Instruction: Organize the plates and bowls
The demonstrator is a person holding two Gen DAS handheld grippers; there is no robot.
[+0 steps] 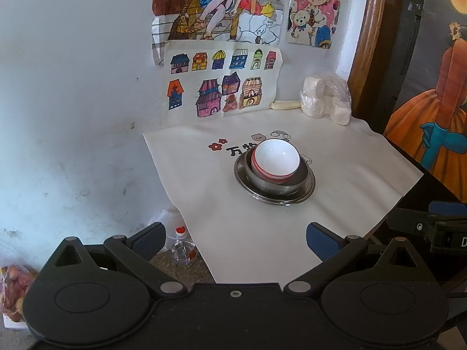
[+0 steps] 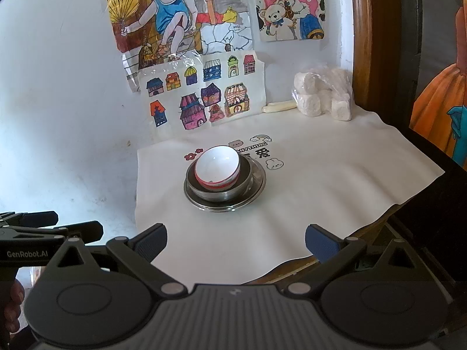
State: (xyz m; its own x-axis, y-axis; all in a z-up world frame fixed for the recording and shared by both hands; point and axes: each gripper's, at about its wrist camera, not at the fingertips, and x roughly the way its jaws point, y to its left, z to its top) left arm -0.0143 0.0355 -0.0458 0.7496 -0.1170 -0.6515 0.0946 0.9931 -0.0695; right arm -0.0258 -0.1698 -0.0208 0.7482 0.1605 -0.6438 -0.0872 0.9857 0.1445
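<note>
A white bowl with red stripes [image 1: 275,159] [image 2: 217,168] sits tilted inside a steel bowl [image 1: 277,185] [image 2: 233,188], which rests on a round steel plate [image 1: 309,188] [image 2: 258,186] in the middle of the cream cloth. My left gripper [image 1: 236,242] is open and empty, held back near the cloth's front left corner, well short of the stack. My right gripper [image 2: 236,240] is also open and empty above the cloth's front edge. The left gripper's body [image 2: 35,233] shows at the left of the right wrist view.
The cream printed cloth [image 1: 350,180] [image 2: 335,180] covers a small table against a white wall with drawings. A plastic bag of white blocks [image 1: 325,99] [image 2: 322,96] and a pale stick [image 1: 286,105] lie at the back. A bottle [image 1: 182,246] stands on the floor below left.
</note>
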